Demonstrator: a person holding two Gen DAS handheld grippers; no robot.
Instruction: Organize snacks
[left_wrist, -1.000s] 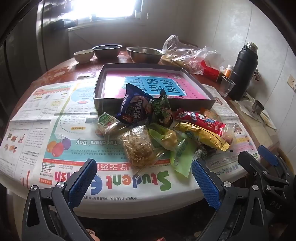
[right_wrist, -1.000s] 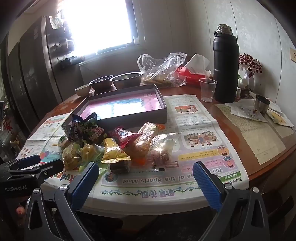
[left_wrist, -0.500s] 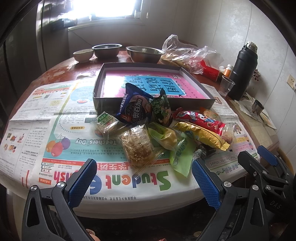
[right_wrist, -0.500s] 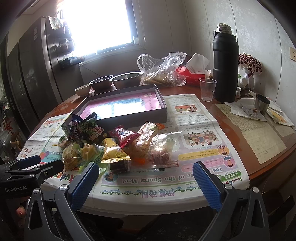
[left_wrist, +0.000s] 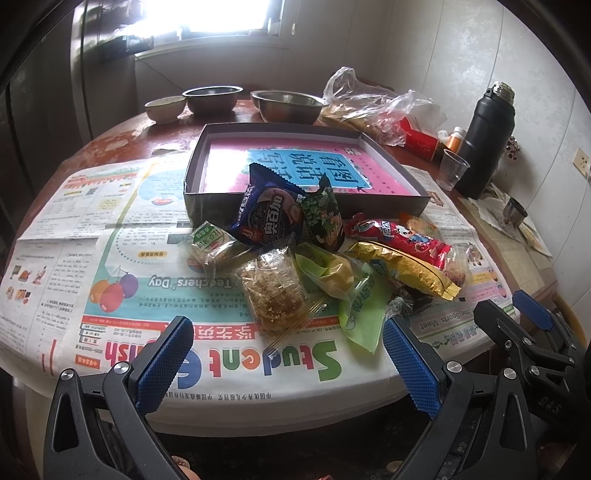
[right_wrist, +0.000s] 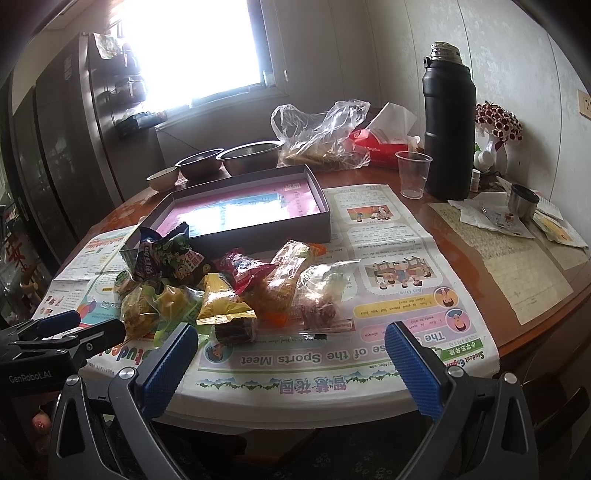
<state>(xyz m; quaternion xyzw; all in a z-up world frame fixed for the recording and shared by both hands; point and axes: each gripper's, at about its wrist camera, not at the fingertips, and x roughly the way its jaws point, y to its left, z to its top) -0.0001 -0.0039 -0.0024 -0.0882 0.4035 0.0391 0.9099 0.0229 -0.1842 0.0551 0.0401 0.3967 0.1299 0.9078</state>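
Here, both the left hand-held gripper and right hand-held gripper stood wide and empty before the snack pile; sorting was not begun, and the next move probably called for gripping one packet for the box.

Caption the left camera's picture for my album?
Open left gripper faces a snack pile before a shallow box.

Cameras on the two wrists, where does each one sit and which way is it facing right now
Left wrist: on the left tongs at the table's near edge, facing the snack pile and box; the right tongs show at right.
Right wrist: on the right tongs, further right, facing the same way; the left tongs show at left.
Shared: pile, box, bowls, flask.
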